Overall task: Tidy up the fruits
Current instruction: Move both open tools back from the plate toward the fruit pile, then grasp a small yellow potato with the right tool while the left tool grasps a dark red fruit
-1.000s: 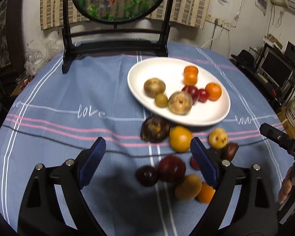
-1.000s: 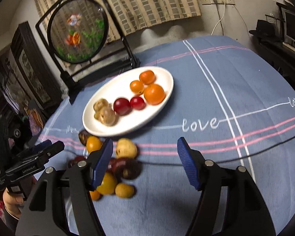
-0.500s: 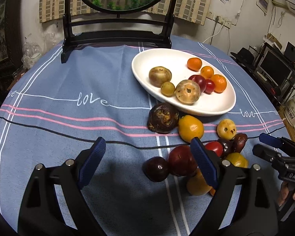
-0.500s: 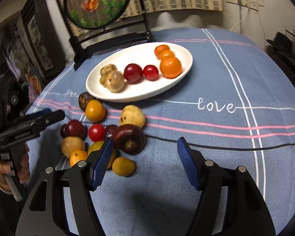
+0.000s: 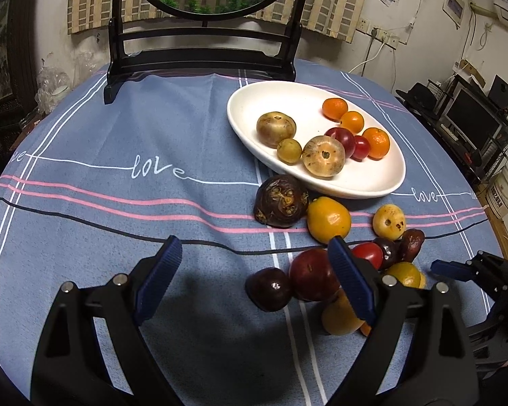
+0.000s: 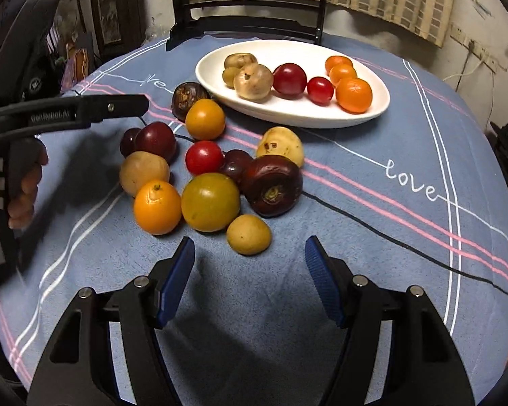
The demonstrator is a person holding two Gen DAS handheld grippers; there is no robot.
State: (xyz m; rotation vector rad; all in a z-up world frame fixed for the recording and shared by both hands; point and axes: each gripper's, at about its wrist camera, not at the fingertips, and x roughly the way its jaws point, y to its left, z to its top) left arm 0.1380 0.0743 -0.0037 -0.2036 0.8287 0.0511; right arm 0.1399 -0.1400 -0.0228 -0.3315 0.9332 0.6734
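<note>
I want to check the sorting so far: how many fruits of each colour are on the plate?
Tan fruits: 3
Red fruits: 2
Orange fruits: 3
Total on the plate: 8

Whitish wall (image 5: pixel 406 6) with bamboo blind (image 5: pixel 332 3); monitor (image 5: pixel 470 118) on a dark shelf.

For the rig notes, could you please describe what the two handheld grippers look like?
Both are matte black plastic. The left gripper and right gripper each have two angular fingers with ribbed blue pads and silver screw heads. The left one's side carries white lettering, too blurred to read. No cables or sleeves show.
</note>
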